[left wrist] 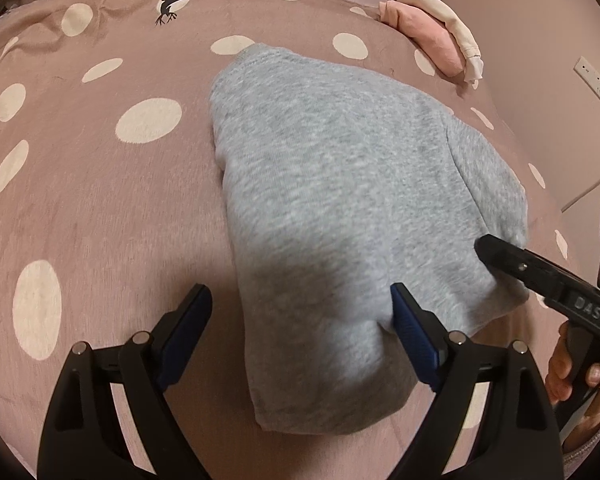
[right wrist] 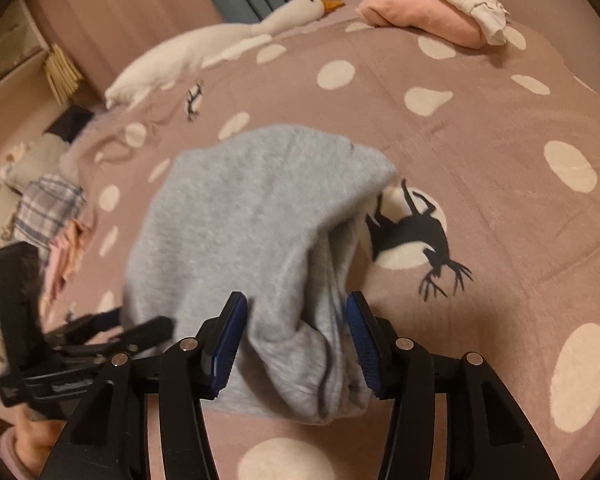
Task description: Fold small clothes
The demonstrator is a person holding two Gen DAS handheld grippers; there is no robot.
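A grey knit garment (left wrist: 332,184) lies folded on the pink dotted bedspread (left wrist: 100,208). My left gripper (left wrist: 300,304) is open over the garment's near left corner, its right finger touching the cloth. The right gripper (left wrist: 540,276) comes in from the right edge of this view at the garment's near right corner. In the right wrist view the grey garment (right wrist: 240,232) fills the middle, and my right gripper (right wrist: 296,320) is open with the bunched layered edge between its fingers. The left gripper (right wrist: 100,336) shows at the lower left.
A folded pink garment (left wrist: 424,28) with a cream one (left wrist: 440,12) on top lies at the far right of the bed. A white goose plush (right wrist: 204,48) lies along the far edge. Several loose clothes (right wrist: 48,208) sit at the left side.
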